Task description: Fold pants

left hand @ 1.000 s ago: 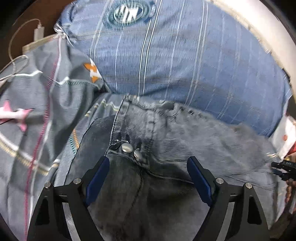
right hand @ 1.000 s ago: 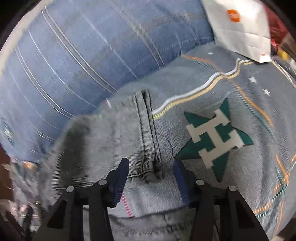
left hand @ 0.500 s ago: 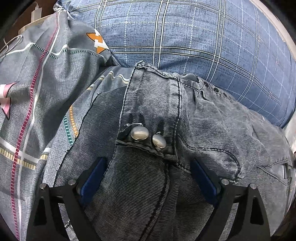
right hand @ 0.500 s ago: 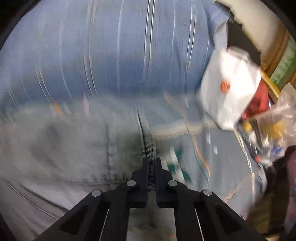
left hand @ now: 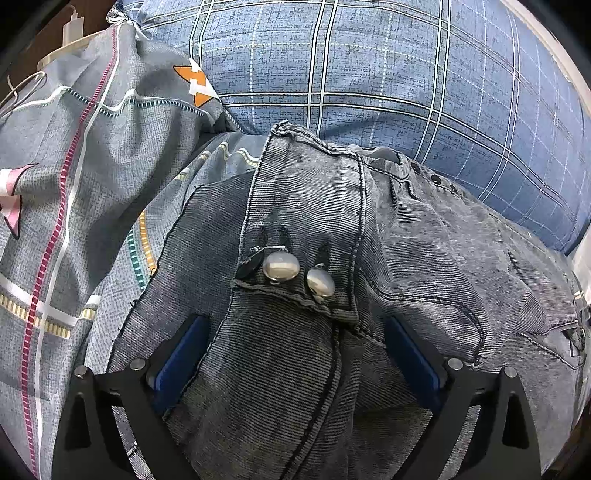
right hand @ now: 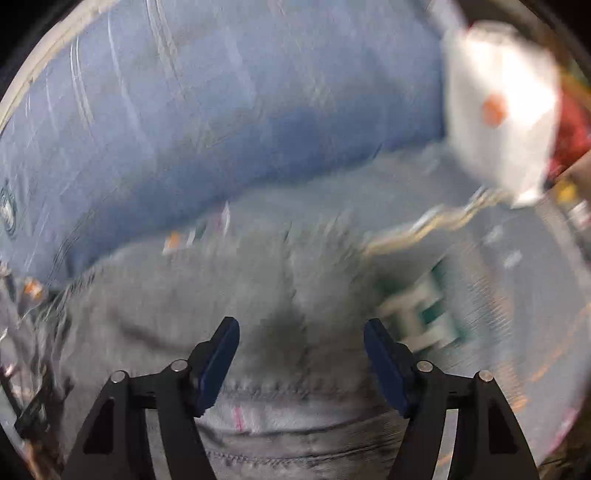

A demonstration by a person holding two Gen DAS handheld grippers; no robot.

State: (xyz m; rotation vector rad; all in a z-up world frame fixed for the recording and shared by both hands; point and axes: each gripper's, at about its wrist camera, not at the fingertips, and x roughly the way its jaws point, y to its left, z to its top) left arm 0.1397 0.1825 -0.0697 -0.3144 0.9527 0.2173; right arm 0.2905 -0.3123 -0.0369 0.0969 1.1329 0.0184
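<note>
Grey washed jeans (left hand: 424,266) lie on a patterned grey bedsheet (left hand: 74,206), waistband toward the pillow, with two silver buttons (left hand: 295,273) at the fly. My left gripper (left hand: 295,354) is open, its blue pads on either side of the bunched fly fabric just below the buttons. In the blurred right wrist view, my right gripper (right hand: 301,362) is open and empty above the jeans (right hand: 229,306), near a seam.
A big blue plaid pillow (left hand: 388,74) lies right behind the waistband and also shows in the right wrist view (right hand: 203,129). A white bag (right hand: 498,110) with an orange dot and clutter sit at the right. A cable and charger (left hand: 70,29) lie at the far left.
My right gripper was shut on the jeans' seam half a second ago and has now opened and let go, still moving. My left gripper has pushed a little deeper over the fly, staying open.
</note>
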